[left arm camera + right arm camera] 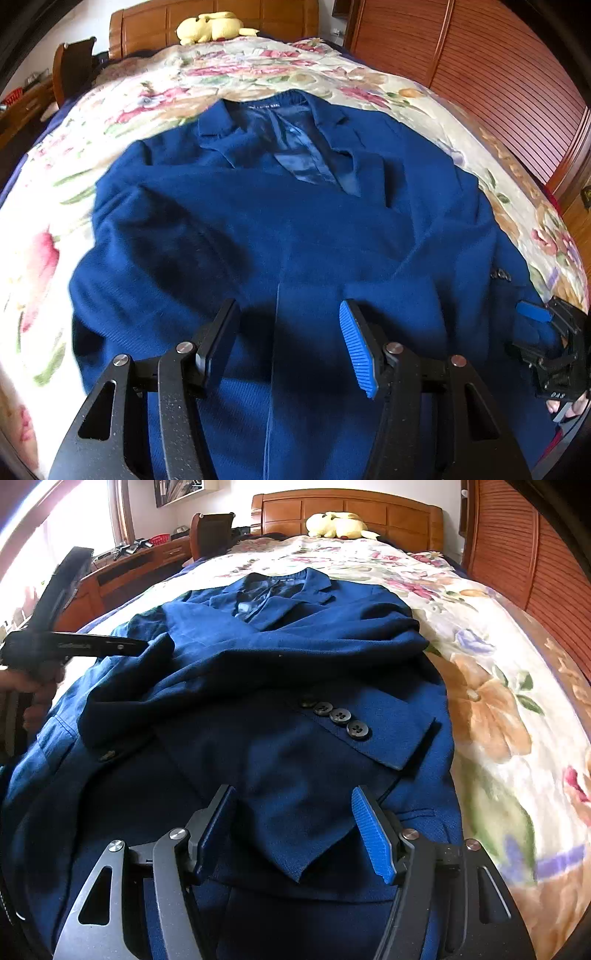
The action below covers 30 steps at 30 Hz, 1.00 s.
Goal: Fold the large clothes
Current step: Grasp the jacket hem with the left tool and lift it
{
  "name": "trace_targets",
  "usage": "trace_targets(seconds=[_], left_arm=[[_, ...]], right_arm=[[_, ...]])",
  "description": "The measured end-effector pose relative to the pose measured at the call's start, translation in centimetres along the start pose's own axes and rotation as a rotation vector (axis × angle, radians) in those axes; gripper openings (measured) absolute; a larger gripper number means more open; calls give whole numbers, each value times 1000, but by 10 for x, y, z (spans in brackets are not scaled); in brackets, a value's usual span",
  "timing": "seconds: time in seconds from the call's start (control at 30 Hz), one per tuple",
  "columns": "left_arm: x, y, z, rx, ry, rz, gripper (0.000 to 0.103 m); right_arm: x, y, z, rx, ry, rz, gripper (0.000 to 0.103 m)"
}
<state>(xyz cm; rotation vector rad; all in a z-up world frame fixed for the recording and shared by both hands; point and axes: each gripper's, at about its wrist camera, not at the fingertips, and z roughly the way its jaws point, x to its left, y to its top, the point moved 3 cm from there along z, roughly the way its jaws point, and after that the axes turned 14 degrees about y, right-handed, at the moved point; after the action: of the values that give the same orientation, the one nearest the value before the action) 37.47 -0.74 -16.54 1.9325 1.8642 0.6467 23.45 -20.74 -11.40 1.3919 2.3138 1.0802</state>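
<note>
Floral-quilted bed (498, 657): dark blue wool suit jacket (258, 229) spread front-up, sleeves crossed. Left gripper (290, 347) and right gripper (295, 834) spread wide above hem, pinching nothing. Likely heavy, soft, limp; grasp at hem corners.

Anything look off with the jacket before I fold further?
Nothing damaged. The blue jacket lies front up on the floral bedspread, but one sleeve lies slanted across the front, cuff buttons up, and the left side is bunched.

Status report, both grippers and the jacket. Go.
Left gripper open, right gripper open, both over hem. Blue jacket flat on bed, sleeves folded in. Nothing blocking.
</note>
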Motion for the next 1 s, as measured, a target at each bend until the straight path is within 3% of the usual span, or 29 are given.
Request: trace_targets(seconds=[0.33,0.37,0.43,0.53,0.6,0.87,1.0], left_arm=[[-12,5,11,18,-15,50,56],[-13,4,10,16,-22,55,45],[-15,2,7,7,-49,66,35],[-18,0,0,-19,-51,95,11],[-17,0,-9,-35,-60,96,8],[20,43,-91,-250,87,60,7],[34,56,-130,-321,119,57,7]], right_arm=[[-8,0,2,-4,30,23,68],[-8,0,2,-4,30,23,68],[-9,0,3,-7,39,30,68],[-12,1,4,-8,53,43,68],[-14,1,4,-9,58,47,68],[-12,1,6,-7,40,34,68],[-10,1,7,-6,33,30,68]])
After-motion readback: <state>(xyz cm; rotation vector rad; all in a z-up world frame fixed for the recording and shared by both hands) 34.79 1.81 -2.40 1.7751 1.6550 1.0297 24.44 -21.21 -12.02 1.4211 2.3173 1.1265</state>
